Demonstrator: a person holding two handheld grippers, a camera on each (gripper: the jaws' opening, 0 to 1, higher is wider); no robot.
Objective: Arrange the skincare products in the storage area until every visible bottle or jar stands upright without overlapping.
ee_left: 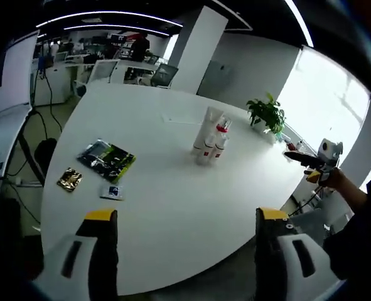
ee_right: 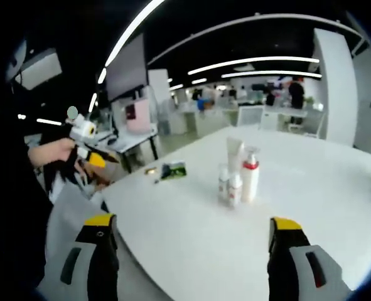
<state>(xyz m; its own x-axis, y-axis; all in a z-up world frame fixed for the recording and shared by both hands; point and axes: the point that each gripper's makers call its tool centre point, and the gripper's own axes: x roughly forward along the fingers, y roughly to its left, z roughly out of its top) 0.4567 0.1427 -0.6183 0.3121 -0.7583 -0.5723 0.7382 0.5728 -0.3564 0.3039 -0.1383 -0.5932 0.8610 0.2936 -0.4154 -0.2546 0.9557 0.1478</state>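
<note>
Dominating both views, the white table (ee_left: 172,213) carries the skincare bottles (ee_left: 210,143) upright in a tight cluster at centre frame, packets (ee_left: 107,160) lying left. Left gripper (ee_left: 182,251) and right gripper (ee_right: 191,251) hover back, jaws spread wide, empty, likely surveying.

**Bottles clustered upright, both grippers clear of them**

The right gripper (ee_right: 191,251) hangs over the near edge of the white surface (ee_right: 311,188), jaws wide apart and holding nothing. Toward the middle of the surface stand the skincare products (ee_right: 238,172): a tall tube, a red-capped pump bottle and two small bottles, upright and touching. Flat packets (ee_right: 172,170) lie near the far-left edge. The left gripper (ee_right: 88,147) is off the left edge, in a hand.
</note>
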